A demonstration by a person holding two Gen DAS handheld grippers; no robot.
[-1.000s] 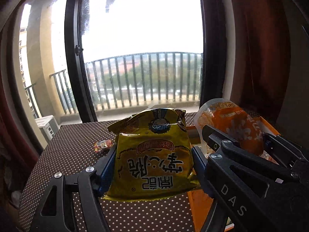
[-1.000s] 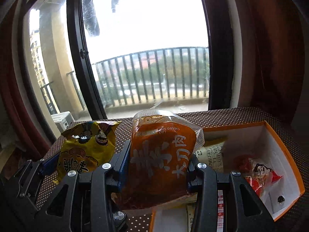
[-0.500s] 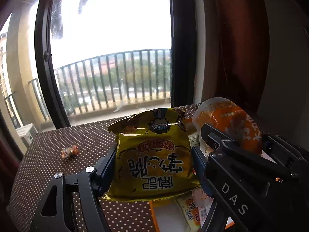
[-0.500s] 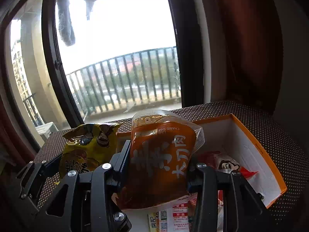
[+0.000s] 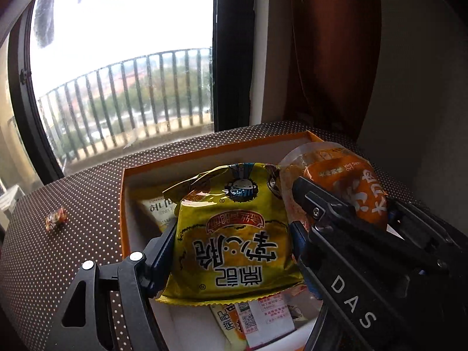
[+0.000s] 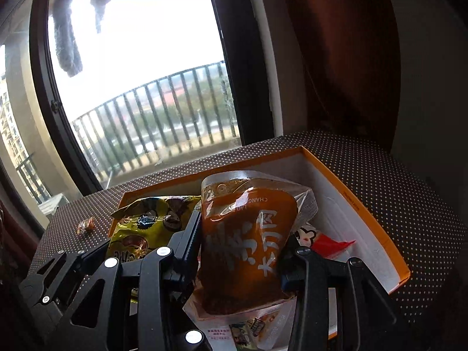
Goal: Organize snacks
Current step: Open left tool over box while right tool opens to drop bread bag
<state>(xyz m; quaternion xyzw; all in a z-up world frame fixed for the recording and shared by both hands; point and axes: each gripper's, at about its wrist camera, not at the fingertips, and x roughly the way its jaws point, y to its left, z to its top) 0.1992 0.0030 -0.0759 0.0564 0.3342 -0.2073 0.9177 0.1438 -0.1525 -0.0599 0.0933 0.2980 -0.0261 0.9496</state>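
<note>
Dotted surface [image 5: 52, 263]: orange box [image 5: 204, 153]; left tongs [image 5: 231, 251] gripping yellow packet [image 5: 234, 234]; right tongs [image 6: 242, 251] closing on orange pouch [image 6: 245, 251]; small sweet [image 5: 55, 218], probably.

packets [image 5: 257, 318] in box [image 5: 124, 204], candy [image 5: 56, 218] left

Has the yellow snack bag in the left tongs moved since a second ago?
Yes. The yellow snack bag was held above the dotted tablecloth beside the orange box; now it hangs over the box's inside.
</note>
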